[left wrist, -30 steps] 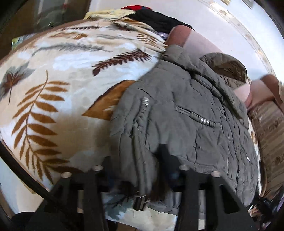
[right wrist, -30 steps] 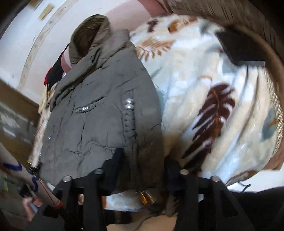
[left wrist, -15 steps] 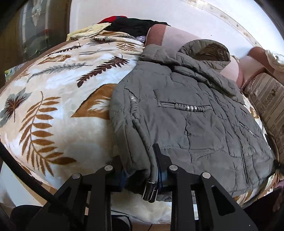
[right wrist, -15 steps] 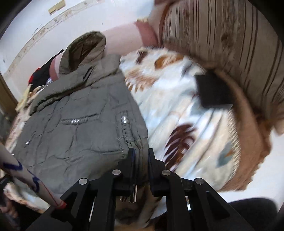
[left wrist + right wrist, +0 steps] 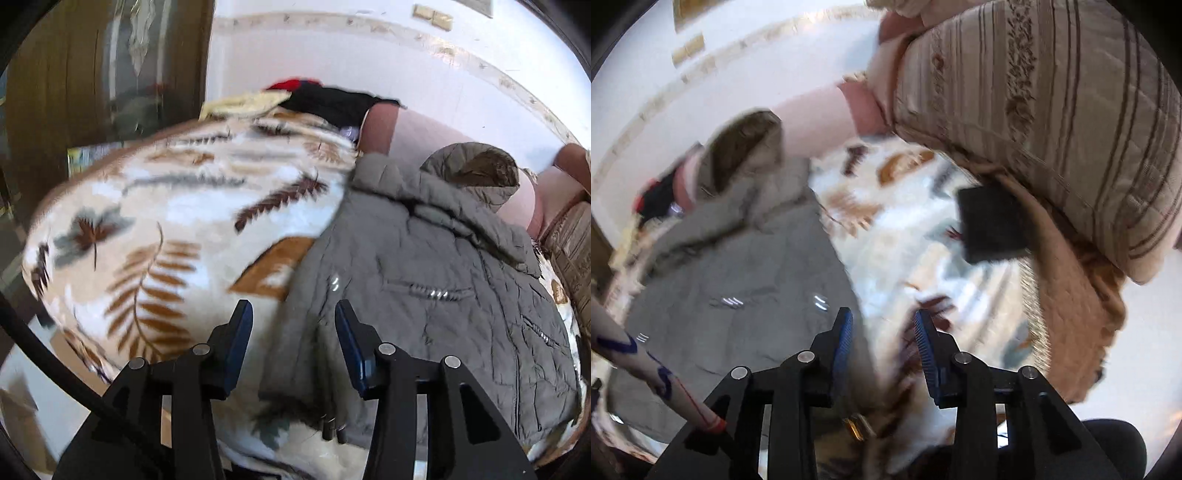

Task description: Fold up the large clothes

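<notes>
One bed surface noted, covered by a cream blanket (image 5: 177, 229) with brown and grey leaf print; white wall behind with a pale decorative band; dark wooden door or cabinet (image 5: 92, 74) at far left of the left view. Pink bolster (image 5: 410, 136) along the wall, striped beige cushion (image 5: 1052, 110) and a black flat object (image 5: 990, 225) at the right side. Heap of black, red and yellow clothes (image 5: 325, 101) at the far end.

Grey quilted hooded jacket (image 5: 424, 295) laid flat on the blanket, hood toward the wall, front creased, snaps glinting. Left gripper (image 5: 293, 317) spread wide over the jacket's near edge, gripping nothing. Right gripper (image 5: 882, 328) likewise parted, empty, above the jacket's other edge. No containers seen.
</notes>
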Demonstrator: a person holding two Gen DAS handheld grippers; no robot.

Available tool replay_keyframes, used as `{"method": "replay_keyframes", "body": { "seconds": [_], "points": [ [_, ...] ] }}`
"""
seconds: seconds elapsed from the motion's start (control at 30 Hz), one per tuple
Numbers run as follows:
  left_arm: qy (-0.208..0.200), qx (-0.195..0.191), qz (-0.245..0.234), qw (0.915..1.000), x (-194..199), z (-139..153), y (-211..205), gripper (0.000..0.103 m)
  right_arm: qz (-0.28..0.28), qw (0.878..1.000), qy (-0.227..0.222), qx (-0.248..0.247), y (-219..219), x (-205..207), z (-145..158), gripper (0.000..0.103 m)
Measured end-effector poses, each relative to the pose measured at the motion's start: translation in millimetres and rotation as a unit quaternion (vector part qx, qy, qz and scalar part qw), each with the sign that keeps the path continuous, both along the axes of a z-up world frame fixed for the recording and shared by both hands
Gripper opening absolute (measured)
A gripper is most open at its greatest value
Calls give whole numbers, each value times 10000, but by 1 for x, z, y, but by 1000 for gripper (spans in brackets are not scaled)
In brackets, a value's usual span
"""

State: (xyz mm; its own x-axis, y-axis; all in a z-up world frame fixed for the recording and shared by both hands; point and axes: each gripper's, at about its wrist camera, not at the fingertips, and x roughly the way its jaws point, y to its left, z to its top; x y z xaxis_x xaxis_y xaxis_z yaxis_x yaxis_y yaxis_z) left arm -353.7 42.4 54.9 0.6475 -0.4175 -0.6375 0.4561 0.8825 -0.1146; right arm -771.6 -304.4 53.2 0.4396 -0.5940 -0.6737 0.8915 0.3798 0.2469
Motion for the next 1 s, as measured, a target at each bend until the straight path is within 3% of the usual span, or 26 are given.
{"method": "replay_keyframes", "body": {
  "seconds": [0.1,0.2,0.3,0.4,0.5,0.7,1.0],
  "points": [
    [-125,158,-465,9987,-15,4,-30,46,527,9986,-30,-10,5,27,6,38],
    [126,277,-1034,9942,-32,-2,-71,59,1222,9918,47,364,10,78,-1,38],
    [120,500,-1340,9896,-52,-16,-108,59,1562,9856,175,623,17,121,-16,38],
    [46,872,-1581,9835,-66,-38,-133,59,1840,9803,510,511,30,147,-32,38],
    [28,1182,-1527,9812,-72,-59,-143,60,1986,9760,807,378,39,153,-52,39],
    [-312,1282,-1372,9817,-72,-68,-152,71,2166,9697,1114,-174,49,159,-65,43],
    [-423,1306,-1390,9807,-71,-67,-155,72,2157,9709,1026,-197,48,158,-66,45]
  ]
}}
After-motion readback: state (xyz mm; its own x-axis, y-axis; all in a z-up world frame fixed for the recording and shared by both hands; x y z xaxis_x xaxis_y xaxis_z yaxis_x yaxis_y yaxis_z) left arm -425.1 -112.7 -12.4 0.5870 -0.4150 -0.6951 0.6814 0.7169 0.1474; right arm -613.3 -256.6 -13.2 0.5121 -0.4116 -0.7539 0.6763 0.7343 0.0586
